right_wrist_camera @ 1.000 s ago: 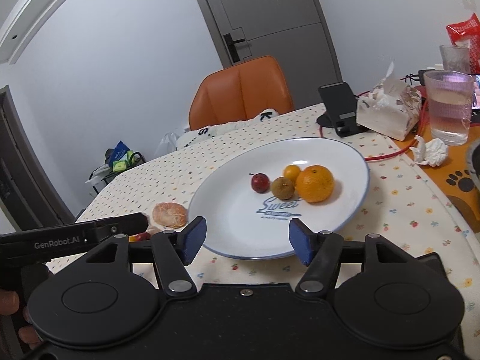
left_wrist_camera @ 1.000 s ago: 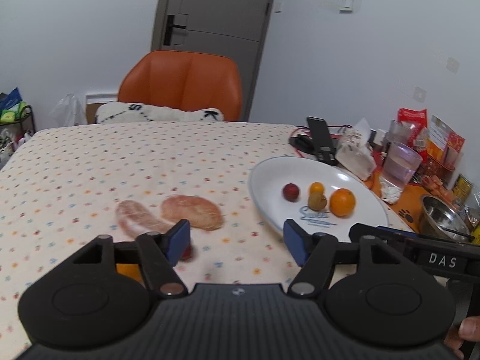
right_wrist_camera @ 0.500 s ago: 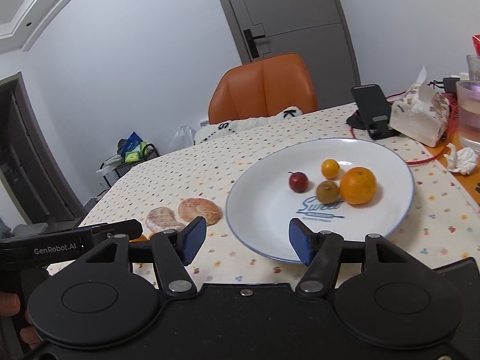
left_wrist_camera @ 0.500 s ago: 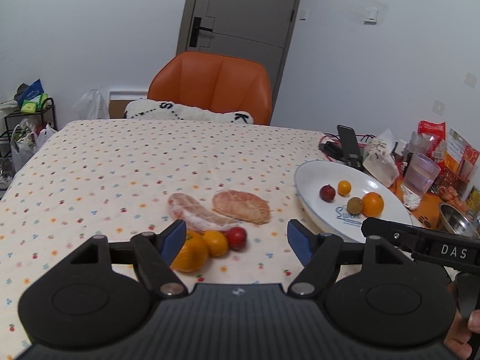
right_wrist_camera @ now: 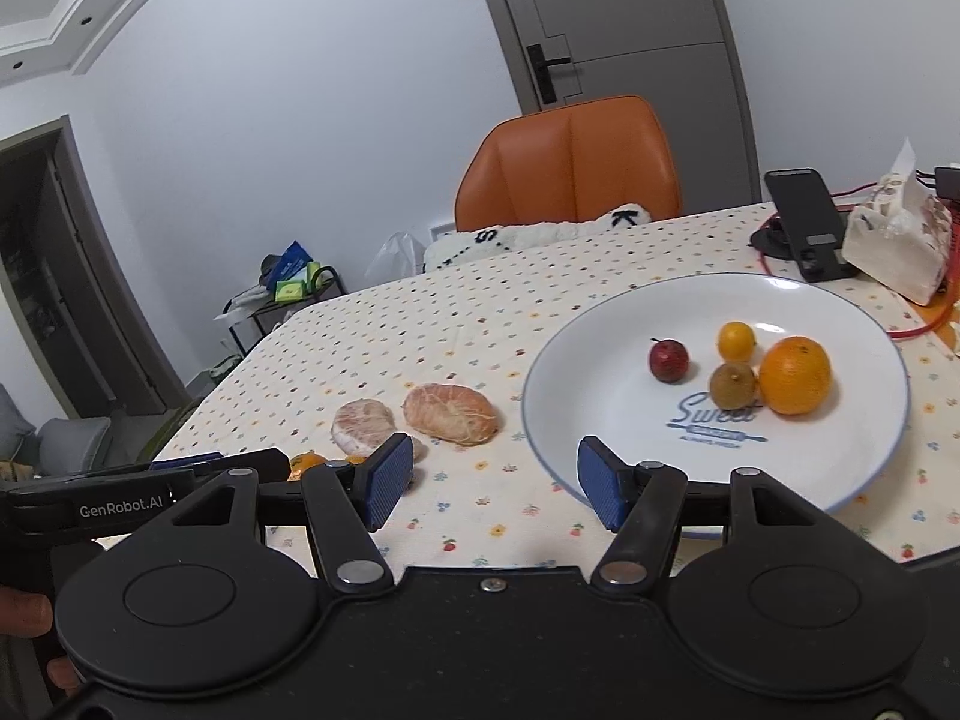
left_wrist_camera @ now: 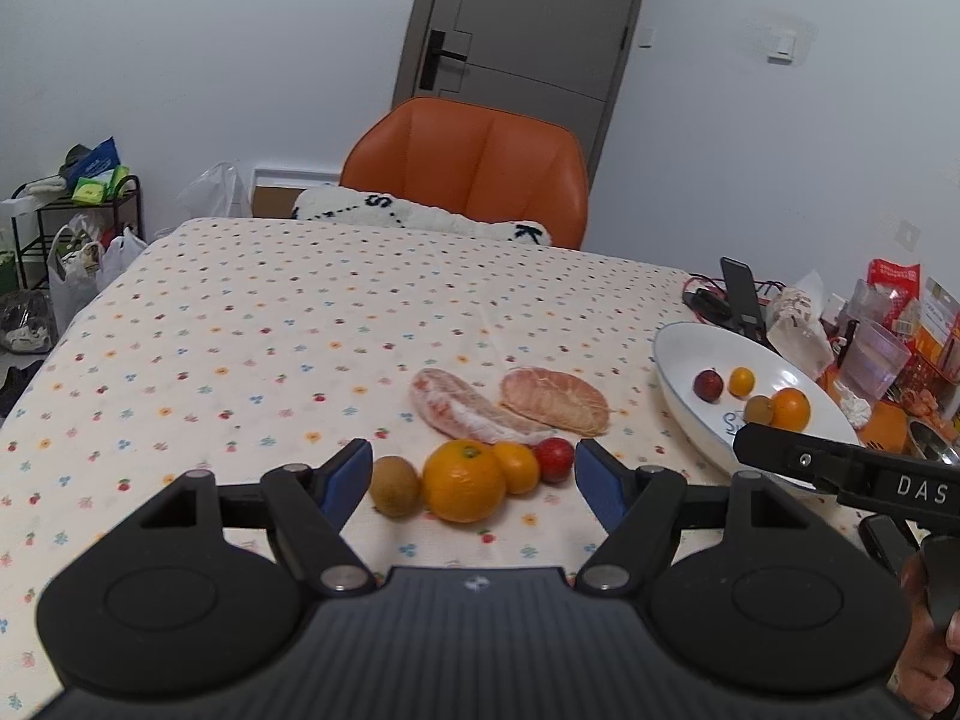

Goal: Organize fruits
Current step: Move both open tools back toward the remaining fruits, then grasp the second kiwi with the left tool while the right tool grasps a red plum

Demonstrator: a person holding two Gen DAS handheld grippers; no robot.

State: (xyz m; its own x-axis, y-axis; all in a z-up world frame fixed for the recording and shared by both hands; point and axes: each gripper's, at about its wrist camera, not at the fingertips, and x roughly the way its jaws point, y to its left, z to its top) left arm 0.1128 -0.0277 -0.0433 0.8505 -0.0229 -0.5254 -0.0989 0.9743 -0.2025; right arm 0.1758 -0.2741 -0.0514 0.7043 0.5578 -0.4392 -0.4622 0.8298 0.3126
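Observation:
On the dotted tablecloth lie a kiwi (left_wrist_camera: 394, 486), a large orange (left_wrist_camera: 464, 482), a small orange (left_wrist_camera: 516, 466) and a small red fruit (left_wrist_camera: 554, 459), with two peeled pomelo pieces (left_wrist_camera: 467, 405) (left_wrist_camera: 554, 400) behind them. My left gripper (left_wrist_camera: 473, 480) is open just in front of this row, holding nothing. The white plate (right_wrist_camera: 606, 402) at the right carries a red fruit (right_wrist_camera: 668, 360), a small orange (right_wrist_camera: 736, 341), a kiwi (right_wrist_camera: 732, 385) and a big orange (right_wrist_camera: 795, 375). My right gripper (right_wrist_camera: 494, 483) is open at the plate's near left rim, empty.
An orange chair (left_wrist_camera: 474, 168) with a white cushion stands at the table's far side. A phone stand (right_wrist_camera: 807, 228), tissue pack (right_wrist_camera: 897, 243), plastic cup (left_wrist_camera: 876, 360), snack packets and a metal bowl (left_wrist_camera: 933, 447) crowd the right edge. A rack with bags (left_wrist_camera: 66, 228) stands left.
Both grippers have pulled back and up from the table. The row of loose fruit, earlier hidden under my left gripper, has come into view; the plate now sits further right in both views.

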